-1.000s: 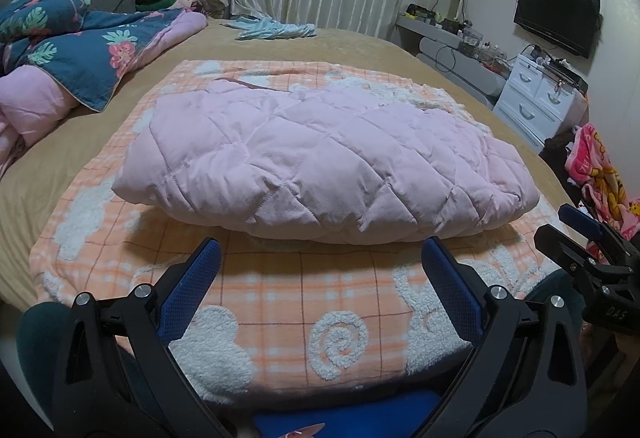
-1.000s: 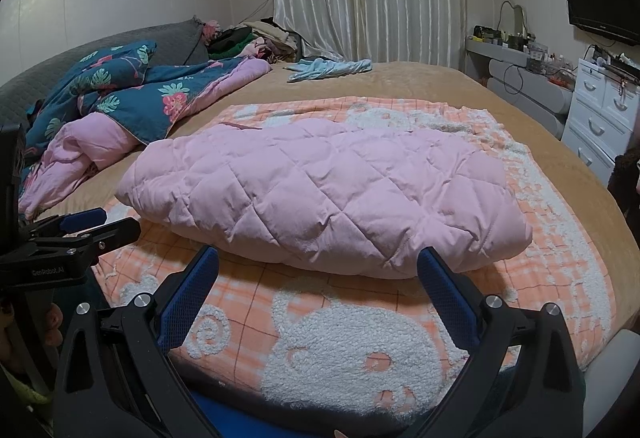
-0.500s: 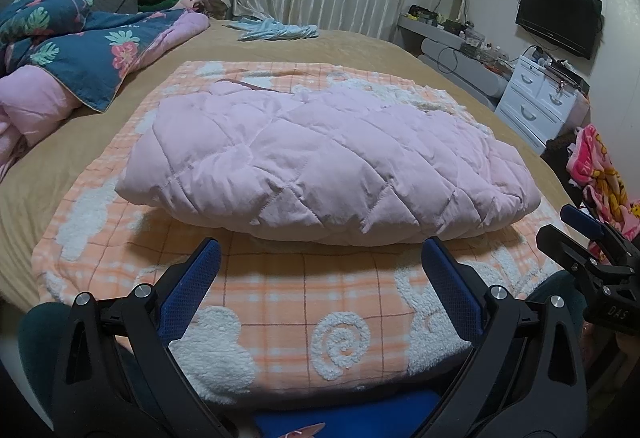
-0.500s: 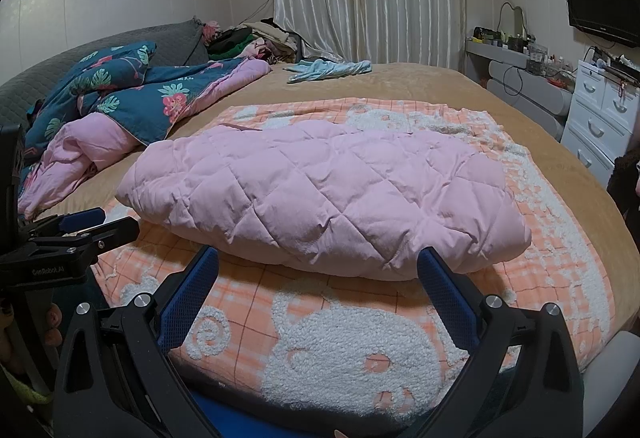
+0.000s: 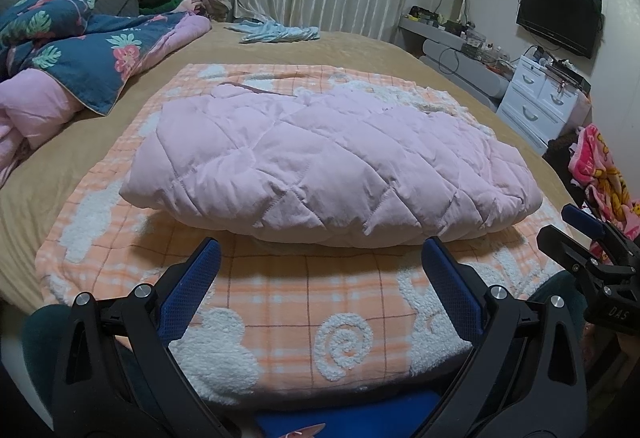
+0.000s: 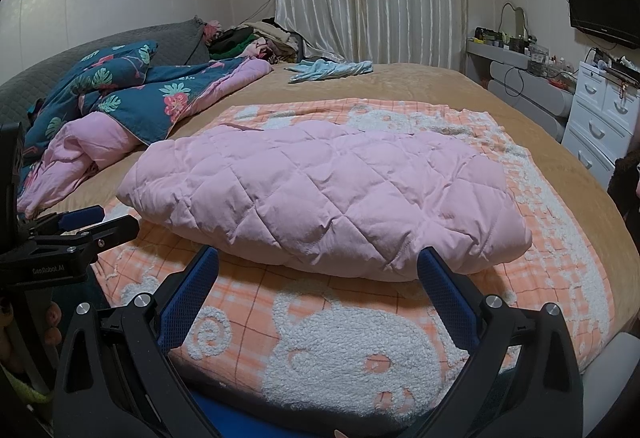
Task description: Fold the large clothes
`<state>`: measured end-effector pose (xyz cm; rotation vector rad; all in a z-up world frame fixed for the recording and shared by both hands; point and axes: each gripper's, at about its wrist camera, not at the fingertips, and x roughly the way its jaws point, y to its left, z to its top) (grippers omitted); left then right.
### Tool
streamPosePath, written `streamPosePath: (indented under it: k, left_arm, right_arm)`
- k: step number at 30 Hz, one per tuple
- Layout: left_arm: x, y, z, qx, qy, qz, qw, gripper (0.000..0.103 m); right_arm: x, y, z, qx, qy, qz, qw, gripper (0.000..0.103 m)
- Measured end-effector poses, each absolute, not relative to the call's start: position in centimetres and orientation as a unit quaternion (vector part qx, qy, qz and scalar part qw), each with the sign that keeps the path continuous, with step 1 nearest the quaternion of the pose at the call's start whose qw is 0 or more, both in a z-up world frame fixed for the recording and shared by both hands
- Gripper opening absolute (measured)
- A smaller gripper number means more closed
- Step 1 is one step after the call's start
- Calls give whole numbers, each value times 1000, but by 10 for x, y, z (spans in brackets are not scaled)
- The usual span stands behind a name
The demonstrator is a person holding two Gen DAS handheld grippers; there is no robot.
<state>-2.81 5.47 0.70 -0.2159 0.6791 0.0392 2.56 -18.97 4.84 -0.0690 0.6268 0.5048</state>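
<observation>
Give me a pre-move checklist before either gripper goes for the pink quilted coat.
1. Left gripper open and empty: ok.
2. Right gripper open and empty: ok.
3. Pink quilted coat lying fully on the orange checked blanket: ok.
4. Near edge of the coat free of other things: ok.
5. Both grippers short of the coat, not touching it: ok.
6. Coat already folded compactly, sleeves tucked in: cannot tell; it lies as one puffy bundle, with no sleeve showing.
</observation>
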Motion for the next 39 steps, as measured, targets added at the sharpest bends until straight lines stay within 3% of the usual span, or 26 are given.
streamPosePath:
  k: [32,39]
  left_arm:
    - [-29,64,4,-101,345,36,932,94]
    - [-30,84,5,-123,332,56,934,94]
  right_arm:
    - [24,-199,55,-36,299,231,925,99]
    - [30,-250,63,21,283,182,941,99]
